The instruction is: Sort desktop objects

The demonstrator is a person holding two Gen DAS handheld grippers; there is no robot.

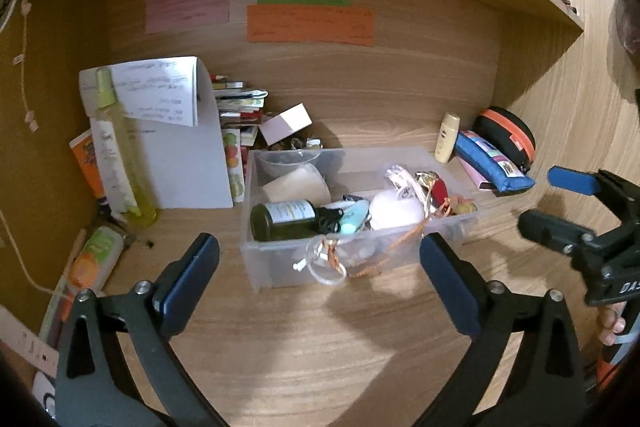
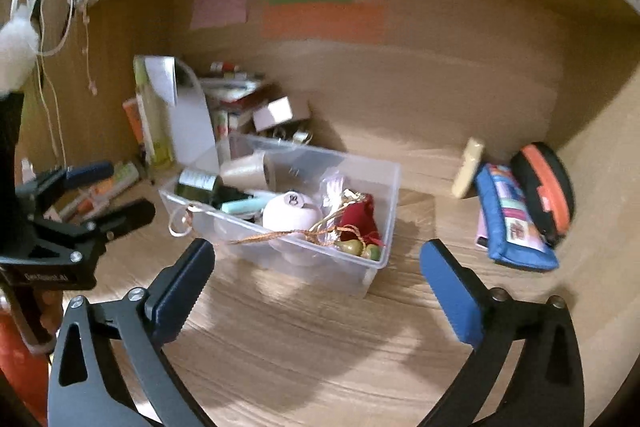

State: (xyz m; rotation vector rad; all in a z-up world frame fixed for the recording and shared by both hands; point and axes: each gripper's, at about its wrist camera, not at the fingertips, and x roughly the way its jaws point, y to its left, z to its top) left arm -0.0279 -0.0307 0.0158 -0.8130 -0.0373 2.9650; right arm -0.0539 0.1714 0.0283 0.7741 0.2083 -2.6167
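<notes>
the left hand-held gripper [image 1: 319, 269] hovers over the wooden counter [image 1: 320, 347] with its fingers spread wide and nothing between them. directly ahead of it, just beyond the fingertips, sits a clear plastic bin [image 1: 280, 267] crowded with small things: a dark green bottle [image 1: 280, 221] lying on its side at the near left corner, a pale blue tube [image 1: 354, 217] beside it, a white rounded object [image 1: 394, 211] in the middle, a roll of tape [image 1: 298, 185] behind the bottle, and a red pouch [image 1: 439, 191] toward the right end. an orange cord [image 1: 384, 259] trails over the bin's near wall.

the right hand-held gripper [image 2: 318, 269] is likewise wide open and empty, with the same bin [image 2: 376, 267] ahead of it and slightly to its left. ahead and to its right, against the back wall, lie a blue pencil case [image 2: 516, 223], a black and orange zip case [image 2: 544, 193] touching it on the far side, and a cream bottle [image 2: 468, 167] leaning just left of them.

ahead and to the left of the left gripper, a tall yellow-green spray bottle [image 1: 120, 151] stands in front of a white folded paper [image 1: 176, 147], with an orange-labelled tube [image 1: 94, 259] lying nearer on the counter.
</notes>
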